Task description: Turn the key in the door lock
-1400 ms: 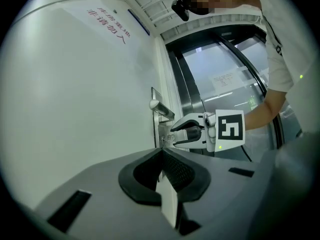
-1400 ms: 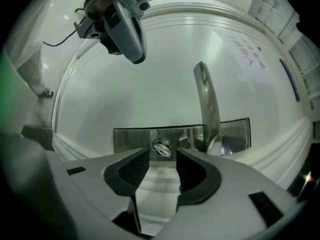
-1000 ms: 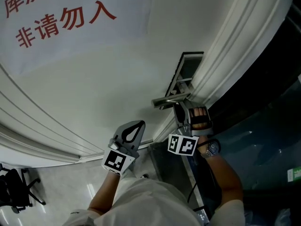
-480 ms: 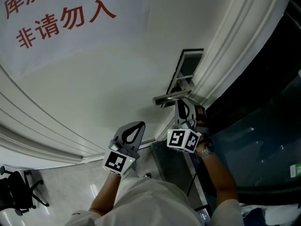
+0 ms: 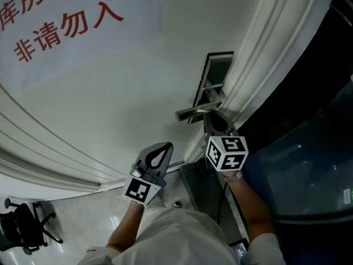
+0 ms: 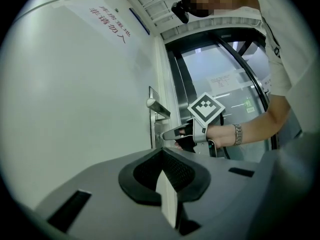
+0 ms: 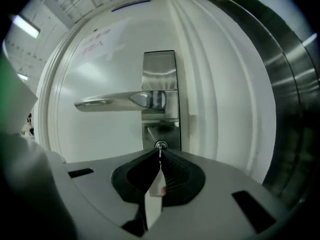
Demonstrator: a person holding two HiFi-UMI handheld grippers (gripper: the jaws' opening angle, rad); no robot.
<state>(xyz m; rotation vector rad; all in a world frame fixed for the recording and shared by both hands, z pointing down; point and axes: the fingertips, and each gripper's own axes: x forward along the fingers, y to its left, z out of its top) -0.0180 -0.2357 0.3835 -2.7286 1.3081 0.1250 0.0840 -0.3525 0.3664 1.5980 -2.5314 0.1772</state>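
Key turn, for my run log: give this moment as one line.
right gripper: shut on key | key: in lock below door handle | left gripper: shut, empty

A white moulded frame (image 5: 278,48) ran up the wall. Right of that frame stood dark glass panels (image 5: 311,167). Left of it hung a notice (image 5: 60,26) with red characters. Below lay a pale glossy floor (image 5: 77,217) with 1 black office chair (image 5: 23,229).

Soft, even light is falling across the white door (image 5: 138,76), and the head view is looking dim and slightly grainy. Daylight is glaring through the glass (image 6: 210,64). The lever handle (image 7: 105,101) is catching bright highlights. Both gripper views are bending strongly towards dark round edges, with the nearest foreground going soft.
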